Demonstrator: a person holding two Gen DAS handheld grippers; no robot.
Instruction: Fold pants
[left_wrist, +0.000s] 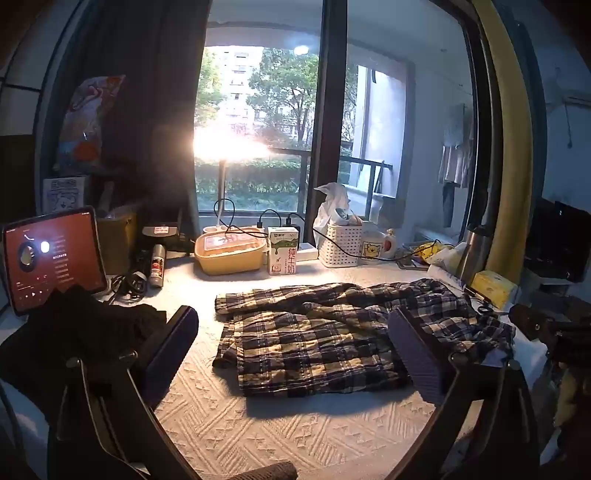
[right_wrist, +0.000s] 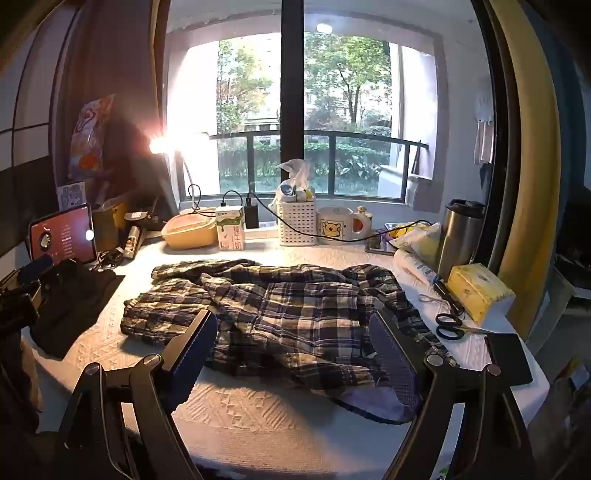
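Hovering over plaid pants (left_wrist: 317, 332): left hand-held gripper (left_wrist: 291, 350) and right hand-held gripper (right_wrist: 295, 354) both wide apart, empty.

Large window (right_wrist: 295, 110) behind the far edge of the surface (left_wrist: 258, 424); dark central mullion, balcony railing (right_wrist: 332, 140), trees beyond. Lit desk lamp (left_wrist: 229, 147) near far left corner, strong glare. Dark curtain (left_wrist: 147, 110) left, yellow curtain (right_wrist: 528, 147) right. White textured cloth covers surface.

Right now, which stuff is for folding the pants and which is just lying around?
For the job: plaid pants, left gripper, right gripper, both open.

Just lying about: scissors, milk carton, bear mug, tablet, white basket.
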